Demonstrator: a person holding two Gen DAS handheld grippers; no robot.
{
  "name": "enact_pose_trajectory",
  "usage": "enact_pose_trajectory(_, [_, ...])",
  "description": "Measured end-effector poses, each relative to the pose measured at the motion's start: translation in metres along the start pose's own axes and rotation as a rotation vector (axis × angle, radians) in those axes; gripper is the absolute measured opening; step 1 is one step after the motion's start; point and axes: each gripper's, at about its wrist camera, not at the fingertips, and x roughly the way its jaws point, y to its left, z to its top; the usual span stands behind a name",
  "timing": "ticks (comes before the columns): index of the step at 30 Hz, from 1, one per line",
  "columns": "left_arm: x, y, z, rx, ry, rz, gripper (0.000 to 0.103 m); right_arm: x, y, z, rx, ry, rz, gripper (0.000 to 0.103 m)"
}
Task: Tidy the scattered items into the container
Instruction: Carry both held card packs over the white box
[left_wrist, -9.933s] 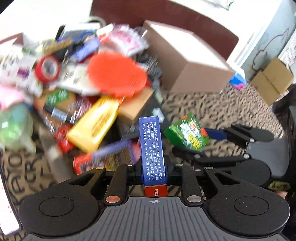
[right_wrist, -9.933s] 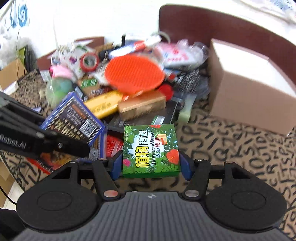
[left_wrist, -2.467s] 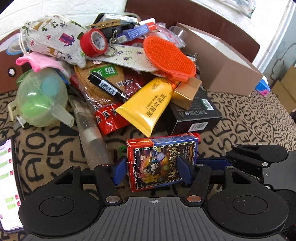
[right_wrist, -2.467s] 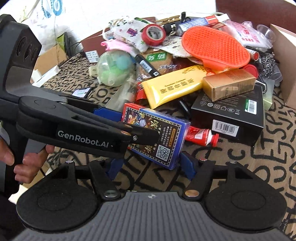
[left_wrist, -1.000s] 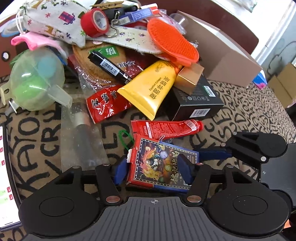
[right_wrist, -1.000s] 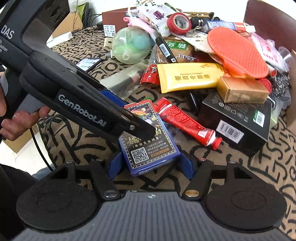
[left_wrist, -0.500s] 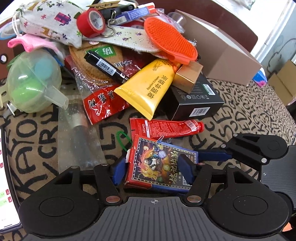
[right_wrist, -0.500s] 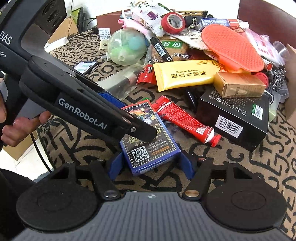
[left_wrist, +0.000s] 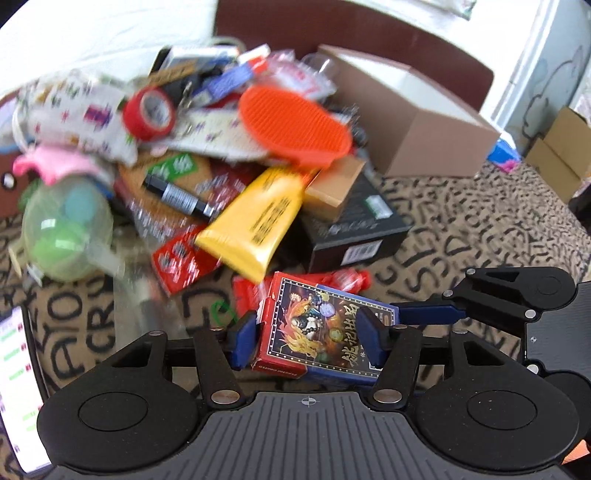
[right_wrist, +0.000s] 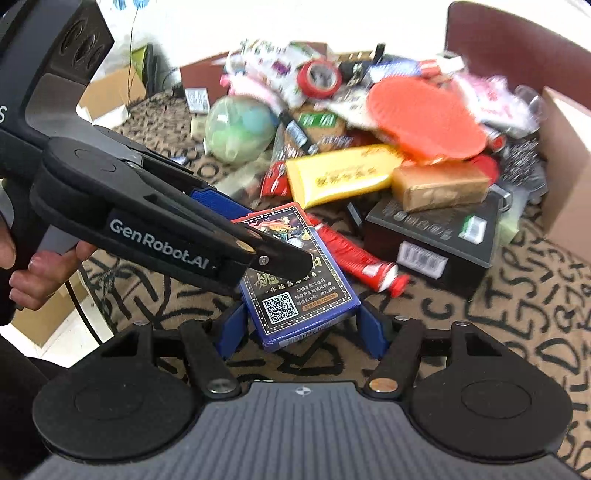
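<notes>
While the left gripper (left_wrist: 306, 334) is closing on the card box (left_wrist: 325, 328), the right gripper (right_wrist: 301, 326) is flanking its end unclenched, the cardboard container (left_wrist: 406, 122) lying beyond.

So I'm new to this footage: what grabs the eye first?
The card box up front, between the fingers of the left gripper, whose jaws are closing. Behind it, a heap topped by an orange scrubber and a yellow tube, with the cardboard box on the right.

Bright daylight, motion blur, fisheye warp
</notes>
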Motion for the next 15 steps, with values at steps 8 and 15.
enact_pose_trajectory(8, [-0.007,-0.037,0.052,0.107,-0.089,-0.048,0.057,-0.042,-0.03,0.022,0.015,-0.087,-0.099,0.07])
enact_pose_trajectory(15, [0.001,-0.071,0.12,0.156,-0.155,-0.115,0.056,-0.079,-0.072,0.051,0.015,-0.151,-0.217,0.07])
